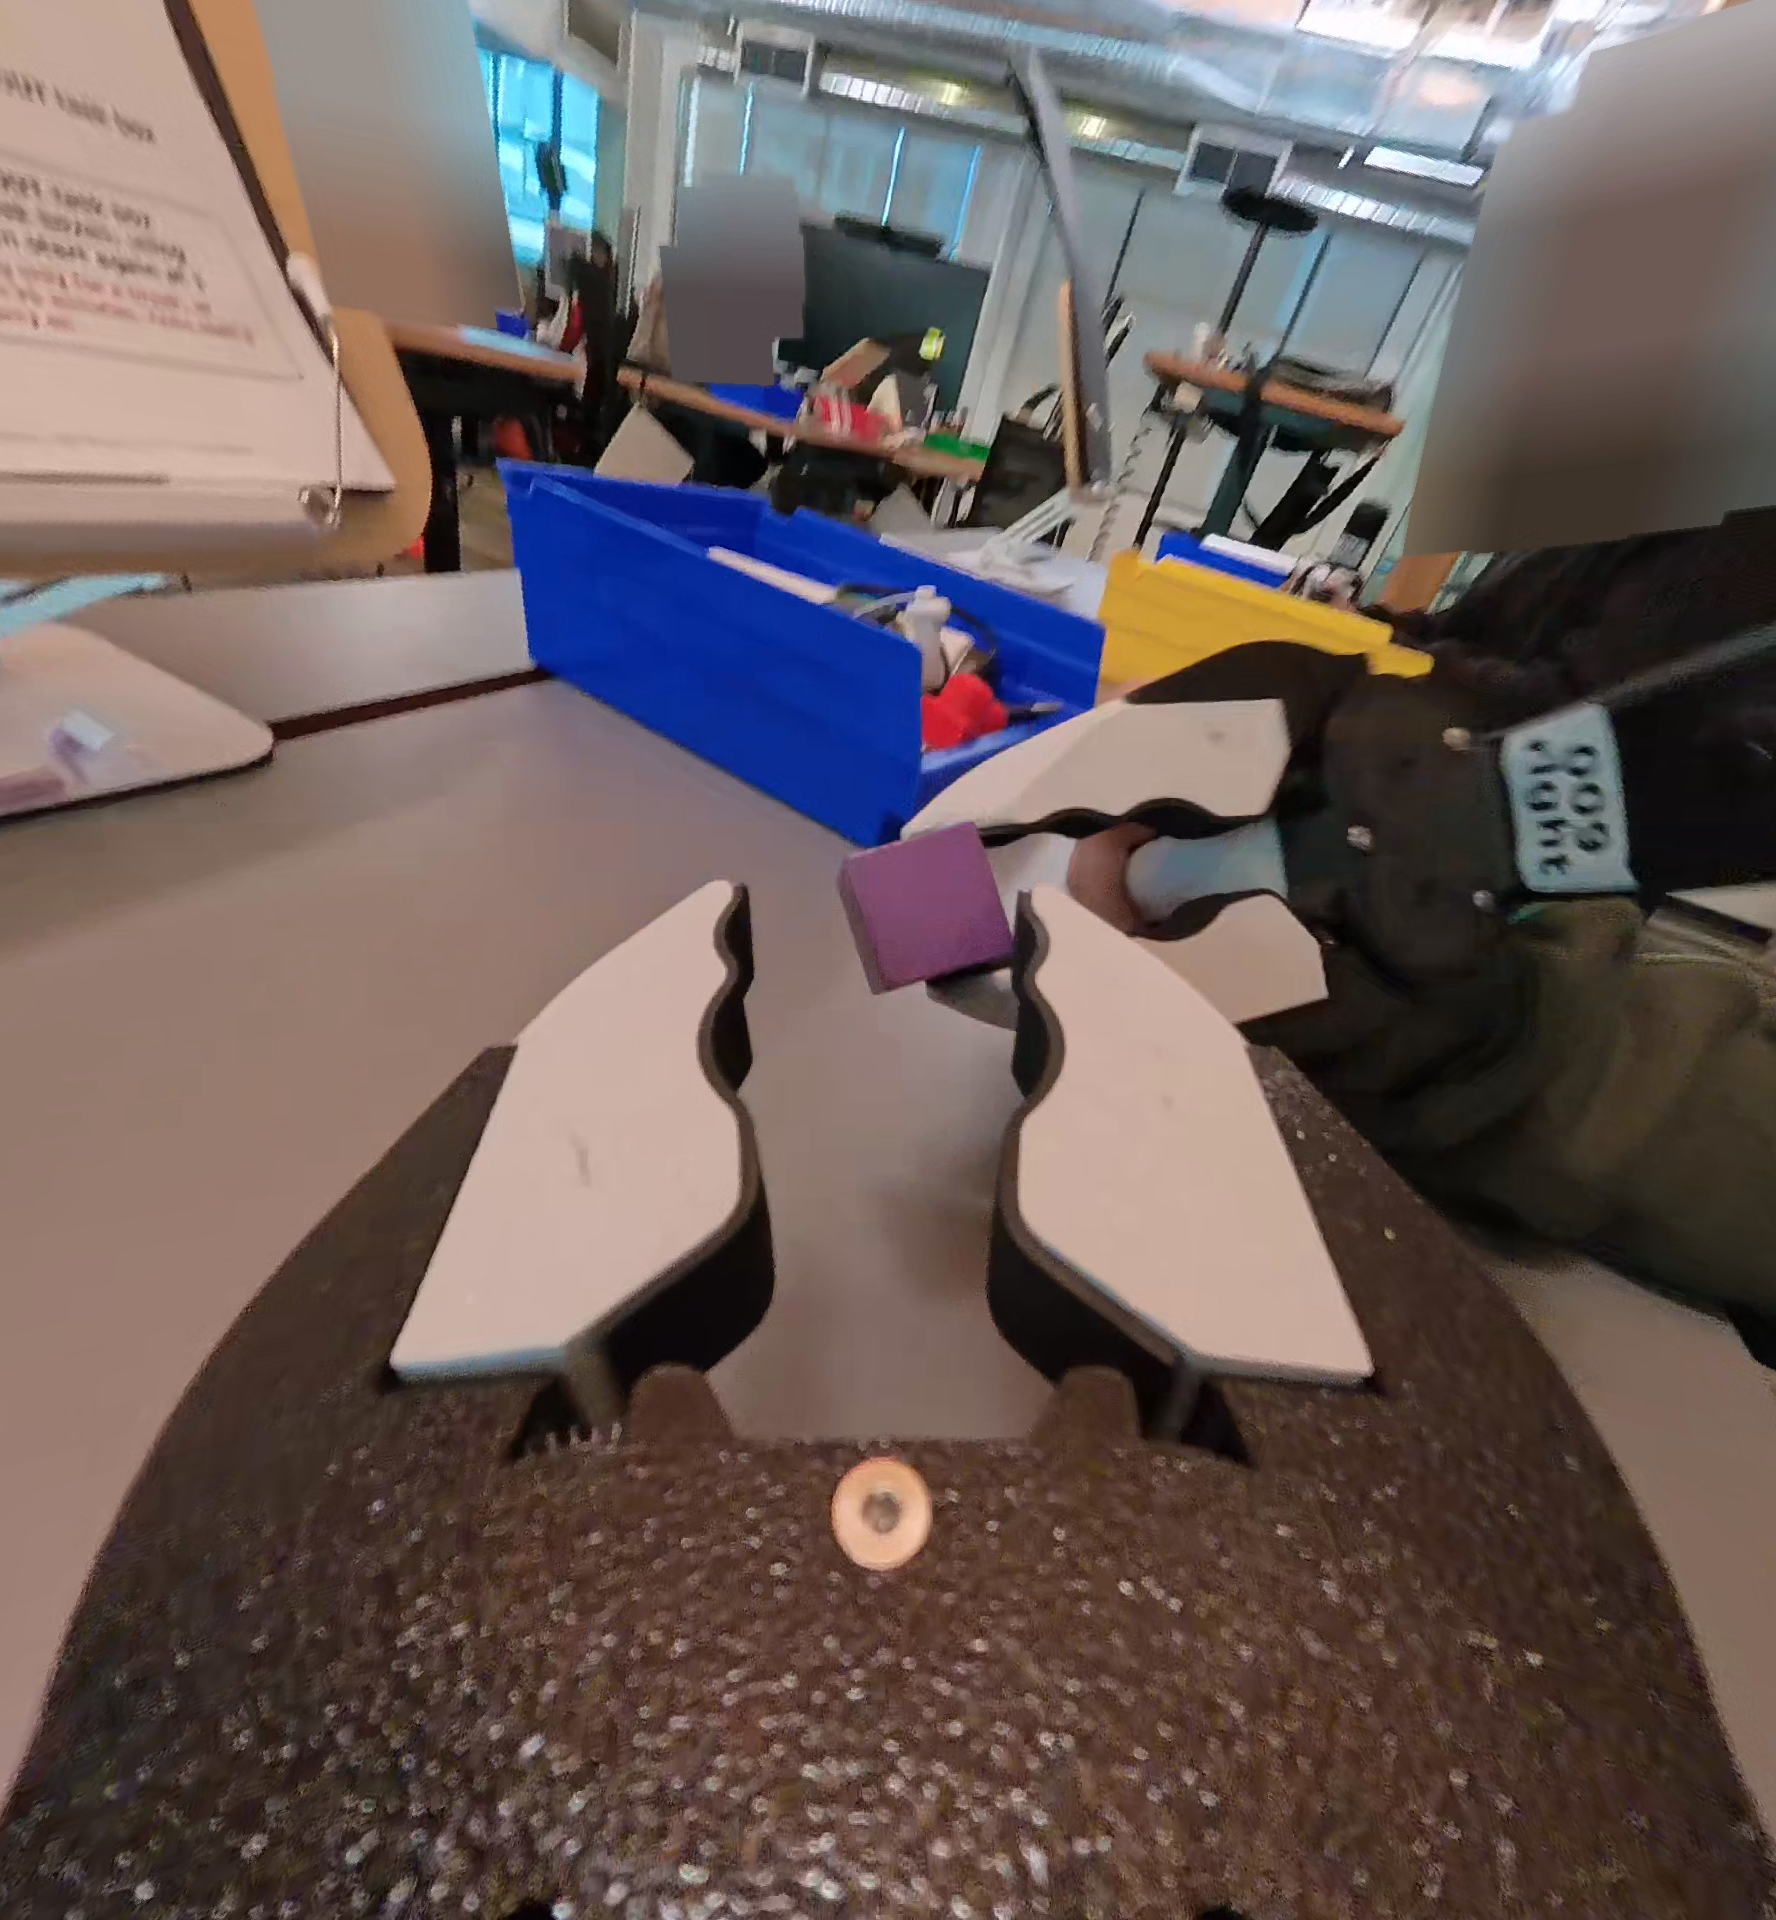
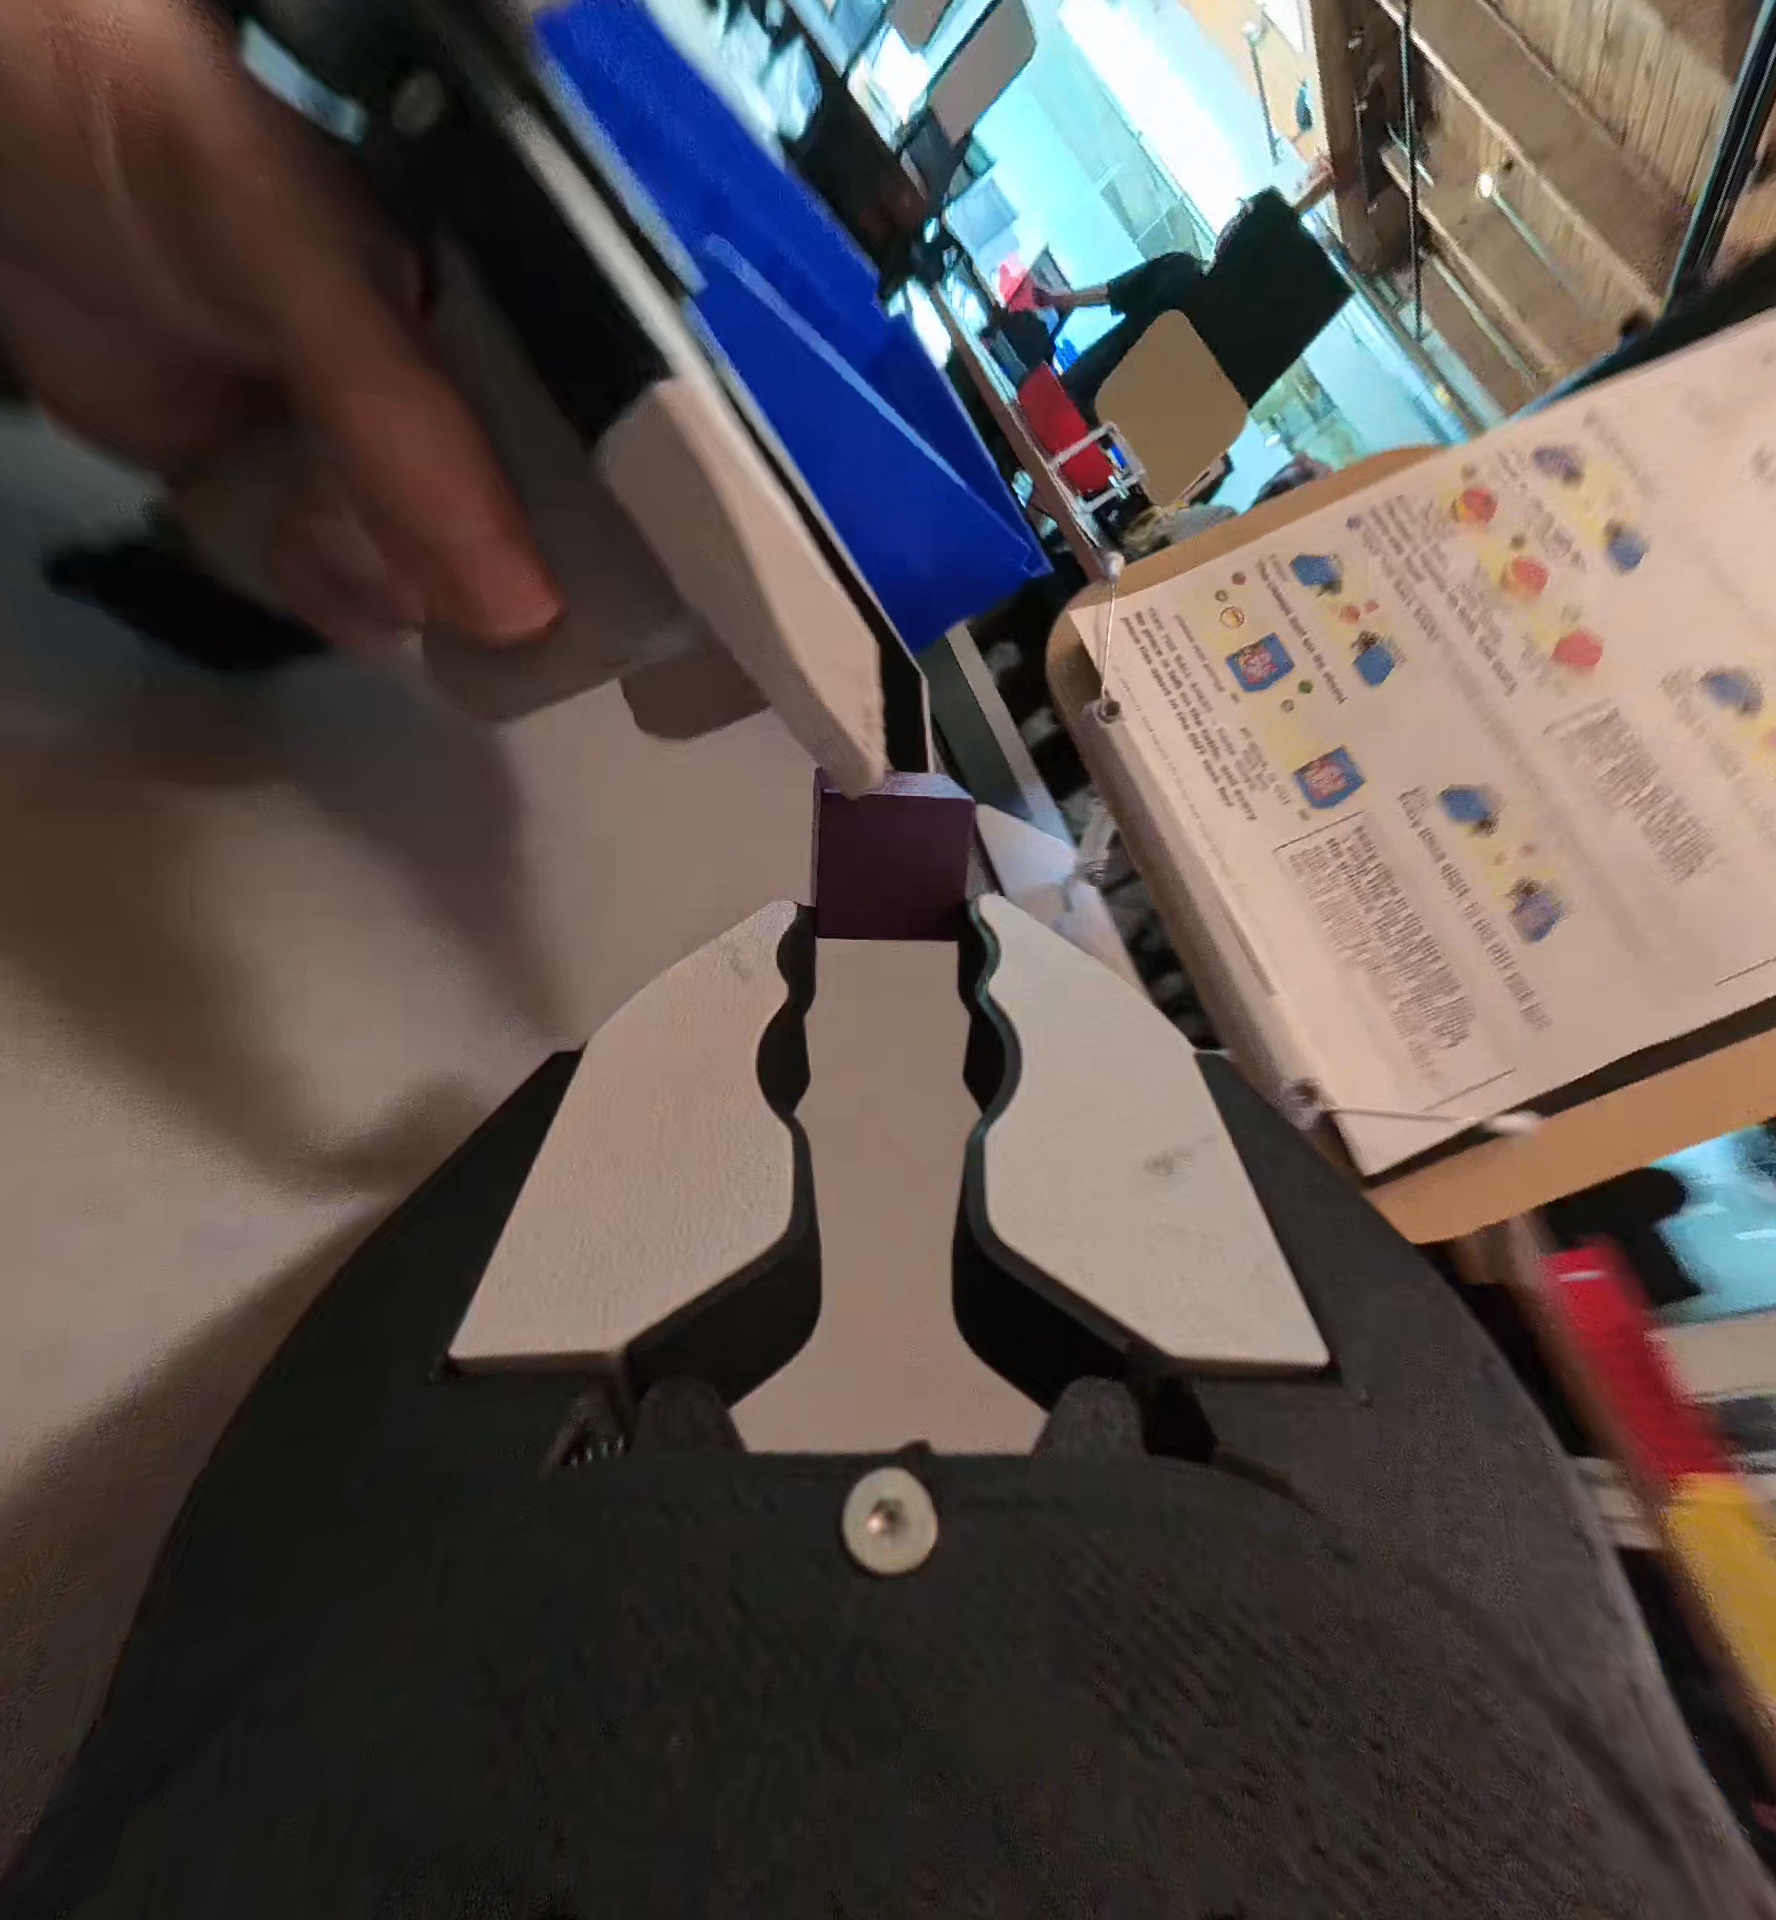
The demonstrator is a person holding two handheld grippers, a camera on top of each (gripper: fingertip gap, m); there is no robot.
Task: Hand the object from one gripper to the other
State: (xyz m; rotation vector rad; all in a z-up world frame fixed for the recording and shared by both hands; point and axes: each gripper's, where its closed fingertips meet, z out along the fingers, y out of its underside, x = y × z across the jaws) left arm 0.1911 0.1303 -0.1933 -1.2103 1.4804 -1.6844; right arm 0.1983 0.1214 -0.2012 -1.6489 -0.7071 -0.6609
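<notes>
A small purple cube (image 1: pixel 928 909) is held above the grey table (image 1: pixel 292 987) between the tips of my right gripper (image 2: pixel 884 914), which is shut on it. In the left wrist view the right gripper's white fingers (image 1: pixel 1123 758) come in from the right, one above and one below the cube. My left gripper (image 1: pixel 884 899) is open. Its tips stand on either side of the cube, which is closer to its right finger. In the right wrist view the left gripper's fingers (image 2: pixel 759 582) reach in from the upper left, and one tip touches the top of the cube (image 2: pixel 889 873).
A blue bin (image 1: pixel 718 665) with loose items and a yellow bin (image 1: pixel 1206 623) stand behind the grippers. A stand with printed sheets (image 1: pixel 84 260) is at the left, also in the right wrist view (image 2: pixel 1486 779). A person's hand (image 2: pixel 240 312) and olive sleeve (image 1: pixel 1590 1091) hold the grippers.
</notes>
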